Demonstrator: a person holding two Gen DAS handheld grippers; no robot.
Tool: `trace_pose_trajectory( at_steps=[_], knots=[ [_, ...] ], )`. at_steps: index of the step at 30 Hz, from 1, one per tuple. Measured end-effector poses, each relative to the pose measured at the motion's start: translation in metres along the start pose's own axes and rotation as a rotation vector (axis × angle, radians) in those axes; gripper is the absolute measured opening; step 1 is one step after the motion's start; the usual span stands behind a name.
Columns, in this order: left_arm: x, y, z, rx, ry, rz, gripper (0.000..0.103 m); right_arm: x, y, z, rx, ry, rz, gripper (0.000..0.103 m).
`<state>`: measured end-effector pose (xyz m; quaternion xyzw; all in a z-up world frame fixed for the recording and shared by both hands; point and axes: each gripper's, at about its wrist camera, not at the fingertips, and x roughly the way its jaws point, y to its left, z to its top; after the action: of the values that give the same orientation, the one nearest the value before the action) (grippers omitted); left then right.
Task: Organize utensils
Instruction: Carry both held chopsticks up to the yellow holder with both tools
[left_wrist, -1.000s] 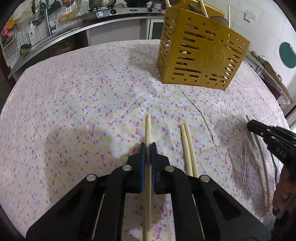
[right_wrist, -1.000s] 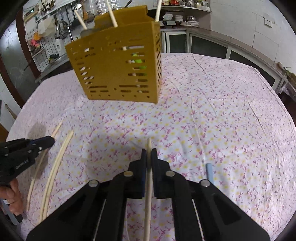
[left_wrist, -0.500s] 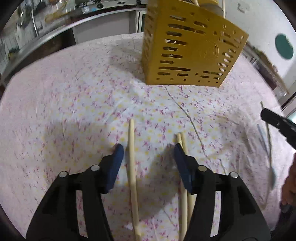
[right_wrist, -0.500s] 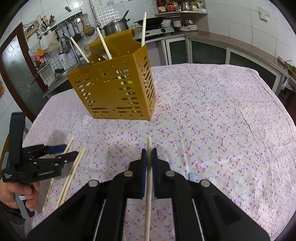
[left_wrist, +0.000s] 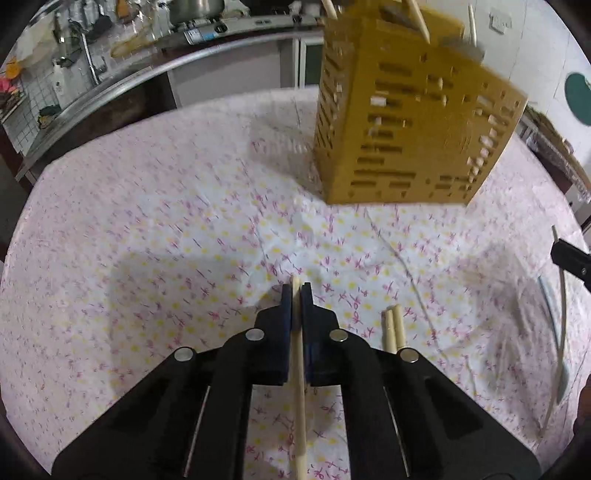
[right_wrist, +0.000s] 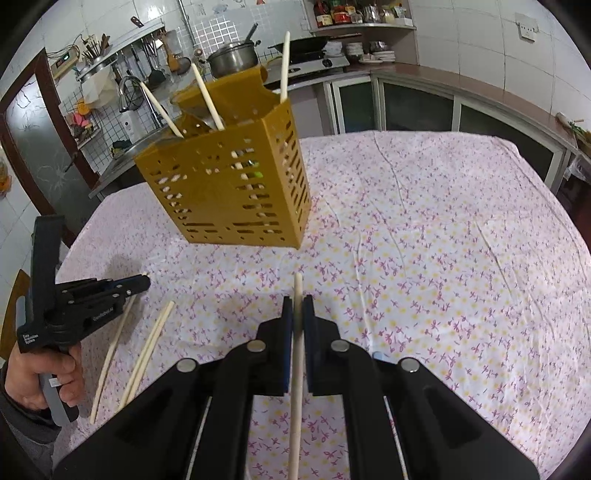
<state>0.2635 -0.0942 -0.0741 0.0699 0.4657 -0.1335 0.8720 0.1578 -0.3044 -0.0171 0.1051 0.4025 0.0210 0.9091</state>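
Your left hand-held gripper angles down toward the table, its blue pads clamped again on a pale wooden chopstick after gaping wide half a second ago. Your right hand-held gripper pinches another smooth chopstick. The slotted mustard-yellow holder stands in the upper centre of the frame, two loose chopsticks lying just right of the left pads.

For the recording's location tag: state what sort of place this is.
A home kitchen, most likely. A pot sits on a stove, a sink tap stands by hanging utensils, and a yellow utensil holder stands on a floral tablecloth.
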Motion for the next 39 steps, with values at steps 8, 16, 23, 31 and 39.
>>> trace_pose_trajectory(
  at_steps=[8, 16, 23, 31, 39],
  knots=[
    [-0.054, 0.001, 0.018, -0.01, -0.147, 0.006, 0.003, -0.026, 0.006, 0.014, -0.018, -0.076, 0.018, 0.006],
    [-0.112, -0.006, 0.03, -0.015, -0.275, -0.027, 0.004, -0.068, 0.016, 0.034, -0.062, -0.193, 0.025, 0.006],
    [-0.147, -0.002, 0.037, -0.036, -0.352, -0.057, 0.004, -0.098, 0.028, 0.044, -0.104, -0.276, 0.013, 0.006],
    [-0.172, 0.007, 0.04, -0.071, -0.436, -0.123, 0.004, -0.119, 0.039, 0.053, -0.135, -0.328, 0.016, 0.006],
    [-0.176, 0.01, 0.046, -0.071, -0.454, -0.13, 0.004, -0.128, 0.049, 0.061, -0.153, -0.354, 0.02, 0.006]
  ],
)
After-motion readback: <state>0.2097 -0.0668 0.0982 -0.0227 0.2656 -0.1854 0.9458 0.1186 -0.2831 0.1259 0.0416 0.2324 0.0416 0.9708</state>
